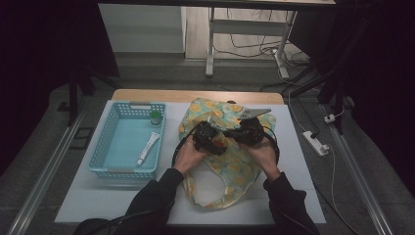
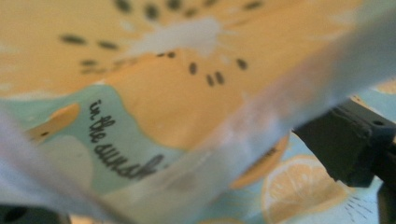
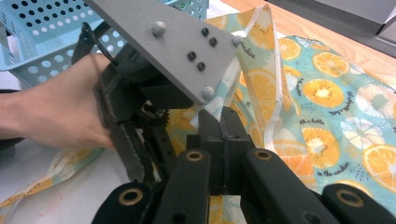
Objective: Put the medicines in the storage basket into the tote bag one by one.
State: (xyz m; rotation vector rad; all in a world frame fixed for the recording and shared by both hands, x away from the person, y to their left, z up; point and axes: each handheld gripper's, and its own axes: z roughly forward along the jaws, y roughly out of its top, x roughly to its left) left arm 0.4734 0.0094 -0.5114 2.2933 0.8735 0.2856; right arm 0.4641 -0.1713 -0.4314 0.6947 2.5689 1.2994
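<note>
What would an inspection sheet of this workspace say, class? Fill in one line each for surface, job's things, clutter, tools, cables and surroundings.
Surface: white sheet over a wooden table.
Job's things: fruit-print cloth bag, spread flat.
Clutter: blue basket holding a white tube and a small green-capped jar.
Tools: left tool open at the bag's edge; right tool shut on the bag.
Cables: power strip and cords on the floor.
Surroundings: dark curtains, white table legs.
</note>
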